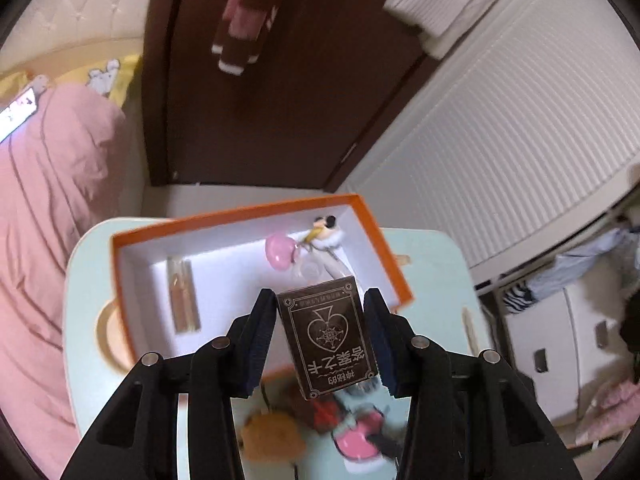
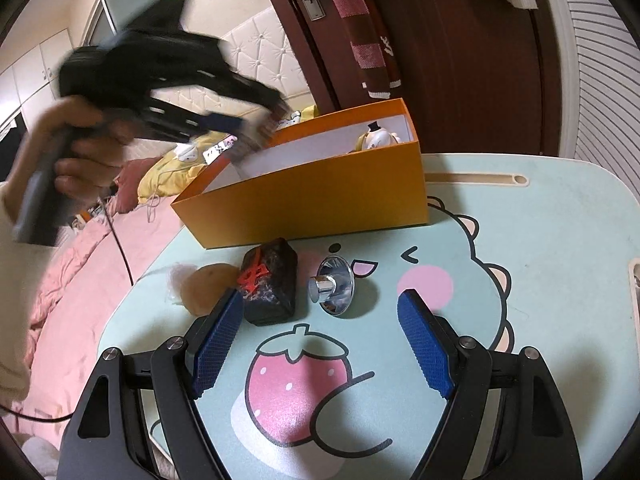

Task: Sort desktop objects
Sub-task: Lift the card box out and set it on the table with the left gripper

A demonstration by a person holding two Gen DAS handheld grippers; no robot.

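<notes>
in the left wrist view the left tongs (image 1: pixel 324 312) are clamped on a dark card box (image 1: pixel 326 338), both pads pressing its sides, and they hold it lifted over the near edge of the orange box (image 1: pixel 256 210) on the table (image 1: pixel 432 280). already inside that orange box lie a small glass bottle (image 1: pixel 183 298), a pink heart-shaped piece (image 1: pixel 280 254) and a little figure (image 1: pixel 326 232), so part of the sorting looks done. in the right wrist view the right tongs (image 2: pixel 320 340) stand wide apart with nothing between them, low over the table, pointed at what is left outside: a black block with red marks (image 2: pixel 272 284), a shiny metal knob (image 2: pixel 332 290) just beside it, and a brown fuzzy thing (image 2: pixel 208 286) on its other side. i judge the card box goes in next, then those three.
</notes>
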